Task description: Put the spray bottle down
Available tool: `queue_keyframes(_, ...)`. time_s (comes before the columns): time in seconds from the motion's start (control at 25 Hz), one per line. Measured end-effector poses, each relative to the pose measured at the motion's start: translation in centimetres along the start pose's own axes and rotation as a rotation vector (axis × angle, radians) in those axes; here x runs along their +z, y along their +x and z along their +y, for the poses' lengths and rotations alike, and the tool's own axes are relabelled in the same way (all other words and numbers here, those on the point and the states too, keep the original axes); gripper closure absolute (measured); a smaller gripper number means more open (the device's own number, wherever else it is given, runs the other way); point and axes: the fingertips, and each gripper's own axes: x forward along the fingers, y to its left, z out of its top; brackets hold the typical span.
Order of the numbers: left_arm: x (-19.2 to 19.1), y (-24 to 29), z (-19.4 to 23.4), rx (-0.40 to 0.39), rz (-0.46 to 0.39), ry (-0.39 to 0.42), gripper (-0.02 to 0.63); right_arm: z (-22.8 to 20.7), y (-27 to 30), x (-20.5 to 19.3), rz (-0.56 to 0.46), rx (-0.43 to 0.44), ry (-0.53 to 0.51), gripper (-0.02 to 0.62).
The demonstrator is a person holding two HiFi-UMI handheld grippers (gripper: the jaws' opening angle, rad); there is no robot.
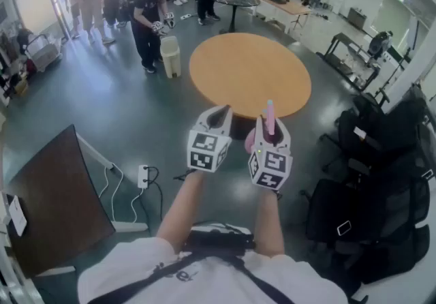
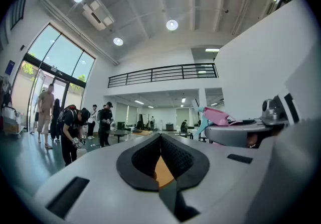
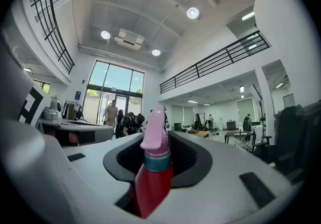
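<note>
My right gripper (image 1: 270, 123) is shut on a spray bottle (image 1: 269, 117) with a red body, a teal collar and a pink head. In the right gripper view the spray bottle (image 3: 153, 175) stands upright between the black pads (image 3: 186, 160), its head poking above them. From the left gripper view, the bottle's pink head (image 2: 218, 116) shows off to the right. My left gripper (image 1: 221, 112) is level beside the right one, jaws together with nothing between them (image 2: 160, 140). Both are held in the air just short of the near edge of a round orange table (image 1: 249, 72).
Several people stand at the back left near a beige bin (image 1: 170, 56). Black chairs and bags (image 1: 381, 180) crowd the right side. A dark board on a white frame (image 1: 58, 197) and a power strip with cables (image 1: 144, 176) lie on the floor at left.
</note>
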Motion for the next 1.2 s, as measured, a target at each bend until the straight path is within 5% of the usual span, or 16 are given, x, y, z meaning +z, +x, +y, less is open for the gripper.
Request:
queue_keyframes(0.6, -3.1, 0.1, -8.5, -0.079, 0.064, 0.034, 0.592, -5.3, -5.8, -2.4, -0.013, -0.02, 0.096, 0.453)
queue_keyframes(1.2, -3.3, 8.8, -8.9, -0.155, 0.065, -0.018, 0.592, -10.3, -1.3, -3.5, 0.007, -0.113, 0.083, 0.453)
